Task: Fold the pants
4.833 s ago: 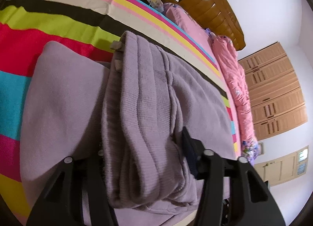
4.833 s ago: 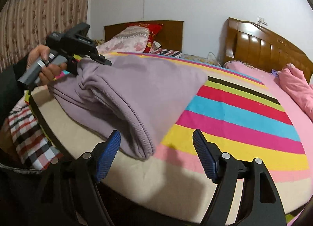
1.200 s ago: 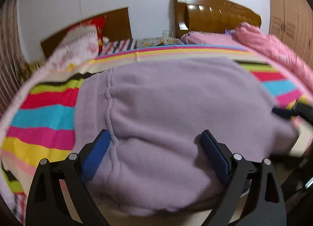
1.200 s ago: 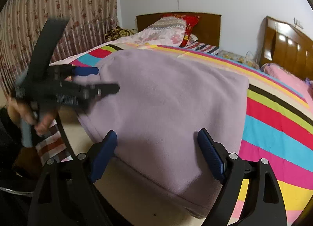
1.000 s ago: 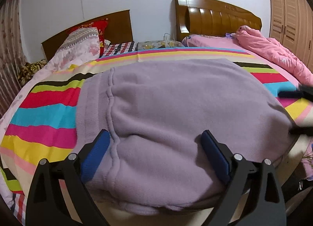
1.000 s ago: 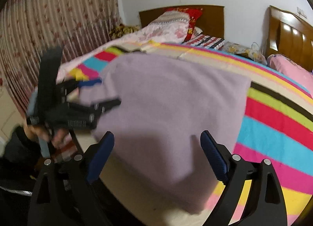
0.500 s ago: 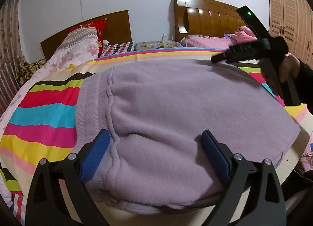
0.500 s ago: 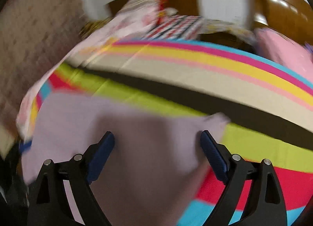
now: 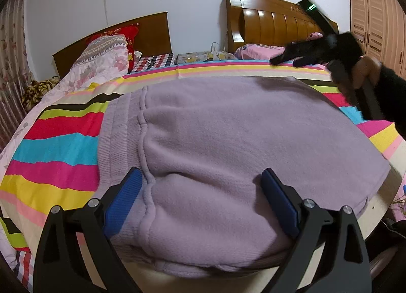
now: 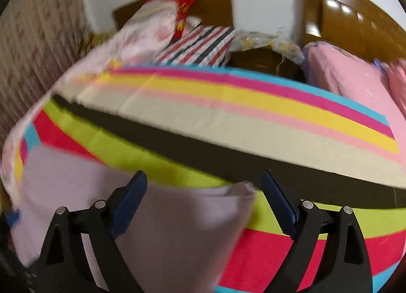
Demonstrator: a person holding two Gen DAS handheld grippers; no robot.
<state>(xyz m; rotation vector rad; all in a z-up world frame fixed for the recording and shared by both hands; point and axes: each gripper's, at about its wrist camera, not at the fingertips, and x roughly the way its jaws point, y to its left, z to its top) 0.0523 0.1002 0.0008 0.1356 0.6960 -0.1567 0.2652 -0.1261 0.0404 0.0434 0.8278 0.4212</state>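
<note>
Pants (image 9: 228, 140) folded on striped bedspread (image 9: 58, 145), left hand-held gripper (image 9: 200, 199) spread, right hand-held gripper (image 10: 203, 199) spread

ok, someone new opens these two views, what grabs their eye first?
The folded lilac fleece pants, filling the middle of the left wrist view on the rainbow-striped bedspread. Next, the open left tool hovering at their near edge, and the right tool, blurred, above the far right corner.
</note>
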